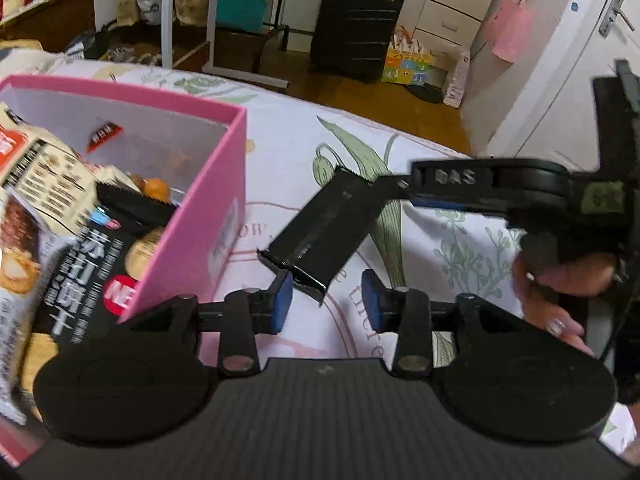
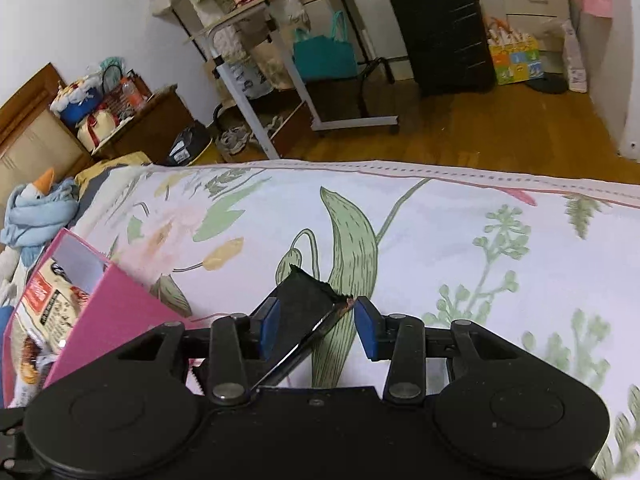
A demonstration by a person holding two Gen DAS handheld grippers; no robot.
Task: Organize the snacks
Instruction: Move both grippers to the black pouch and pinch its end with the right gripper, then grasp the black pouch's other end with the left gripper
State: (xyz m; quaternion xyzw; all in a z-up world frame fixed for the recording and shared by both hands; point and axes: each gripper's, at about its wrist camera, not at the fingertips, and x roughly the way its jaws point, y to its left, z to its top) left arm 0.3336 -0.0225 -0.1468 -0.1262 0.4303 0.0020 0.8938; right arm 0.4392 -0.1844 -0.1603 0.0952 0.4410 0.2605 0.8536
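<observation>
Item: black snack packet (image 1: 320, 224), flat foil wrapper with serrated ends. Location: centre of the left wrist view, above the flowered bedsheet (image 1: 440, 248), just right of the pink box (image 1: 192, 216). Long axis runs diagonally, lower left to upper right; one serrated end sits low near the left gripper (image 1: 327, 306), the other points up toward the right gripper (image 2: 316, 322).

Right gripper: in its own view the packet lies between the blue pads, pressed against the left pad with a torn corner at the right one; whether it is firmly pinched cannot be told.

Left gripper: jaws apart, nothing between them; the packet's lower end is just beside the left pad.

Pink box: open top, already holding a cream bag (image 1: 40, 168) and other snacks.

Risk: a thin, slack wrapper may slip or twist out, or snag the box wall on entry.
</observation>
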